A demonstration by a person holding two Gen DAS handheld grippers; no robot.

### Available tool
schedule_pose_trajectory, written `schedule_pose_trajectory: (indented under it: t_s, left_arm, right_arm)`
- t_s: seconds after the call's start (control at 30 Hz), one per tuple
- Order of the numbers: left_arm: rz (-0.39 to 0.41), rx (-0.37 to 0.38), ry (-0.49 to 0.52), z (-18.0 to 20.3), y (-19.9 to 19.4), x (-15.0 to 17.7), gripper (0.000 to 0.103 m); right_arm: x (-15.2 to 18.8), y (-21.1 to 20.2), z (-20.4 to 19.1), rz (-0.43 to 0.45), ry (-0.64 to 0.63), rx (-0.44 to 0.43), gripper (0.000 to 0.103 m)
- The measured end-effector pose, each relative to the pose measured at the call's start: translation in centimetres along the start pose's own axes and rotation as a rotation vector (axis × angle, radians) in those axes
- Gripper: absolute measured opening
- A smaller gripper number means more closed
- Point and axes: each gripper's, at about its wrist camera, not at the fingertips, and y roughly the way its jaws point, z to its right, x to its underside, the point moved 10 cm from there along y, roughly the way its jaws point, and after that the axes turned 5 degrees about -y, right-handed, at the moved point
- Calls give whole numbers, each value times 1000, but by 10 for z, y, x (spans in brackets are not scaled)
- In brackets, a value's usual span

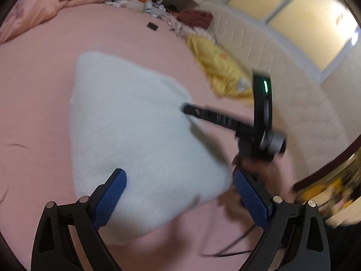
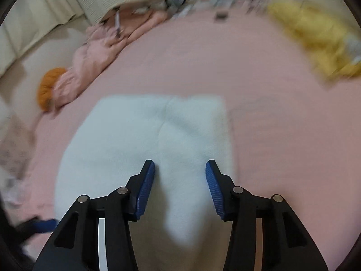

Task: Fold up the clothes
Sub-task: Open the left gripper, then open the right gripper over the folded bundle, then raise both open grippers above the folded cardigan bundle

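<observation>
A white fluffy garment [image 1: 135,140] lies folded on the pink bed sheet [image 1: 45,90]. My left gripper [image 1: 180,183] hovers over its near corner, open wide, with nothing pressed between its blue pads [image 1: 112,196]. In the left wrist view, my right gripper [image 1: 189,110] reaches in from the right, its tip at the garment's far edge, with a hand [image 1: 259,169] holding it. In the right wrist view, the right gripper [image 2: 179,171] is open above the garment [image 2: 146,135]. A narrow end of the cloth lies between the jaws, and neither pad touches it.
A crumpled yellow garment [image 1: 223,70] lies near the cream padded headboard [image 1: 270,52]. A bunched pink blanket [image 2: 97,52] and an orange item [image 2: 48,85] sit at the bed's edge. A small dark object [image 1: 152,26] rests on the sheet, with clutter beyond it.
</observation>
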Motion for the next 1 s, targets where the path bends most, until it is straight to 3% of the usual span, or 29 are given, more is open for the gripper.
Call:
schedule_pose_trajectory:
  t_s: [0.03, 0.13, 0.2, 0.3, 0.43, 0.53, 0.6, 0.67, 0.73, 0.8, 0.87, 0.9, 1.0]
  left_arm:
    - [17, 27, -21, 3, -6, -11, 97]
    - [31, 20, -40, -4, -1, -43, 97]
    - [-3, 9, -65, -14, 18, -52, 97]
    - [-65, -80, -64, -32, 47, -38, 97]
    - [-96, -123, -105, -27, 53, -42, 98]
    - [-22, -126, -25, -4, 40, -58, 98]
    - [-80, -200, -22, -19, 58, -53, 99]
    - [-126, -227, -35, -34, 77, -46, 98]
    - [-143, -248, -9, -27, 80, -46, 98]
    - [-109, -215, -19, -7, 62, -52, 98]
    - [-16, -157, -50, 9, 24, -57, 98]
    - [41, -176, -52, 12, -2, -55, 98]
    - [137, -354, 5, 0, -65, -27, 100]
  right_arm:
    - [-1, -16, 0, 34, 10, -16, 50]
    - [20, -59, -15, 71, 77, -267, 51]
    - [40, -58, -29, 42, 23, -284, 51]
    - [70, -54, -50, -4, -67, -295, 52]
    - [83, -31, -39, -74, 13, -212, 55]
    - [77, -57, -46, -19, -16, -184, 55]
    - [83, -67, -61, -15, -82, -197, 55]
    - [106, -50, -61, -105, -118, -135, 55]
    - [121, -33, -50, -139, -88, -127, 56]
    - [115, -47, -47, -104, -95, -124, 56]
    - [103, -71, -47, -35, -113, -106, 57]
    - [100, -86, -46, 16, -115, -84, 62]
    - [94, -124, -48, 141, -96, -9, 83]
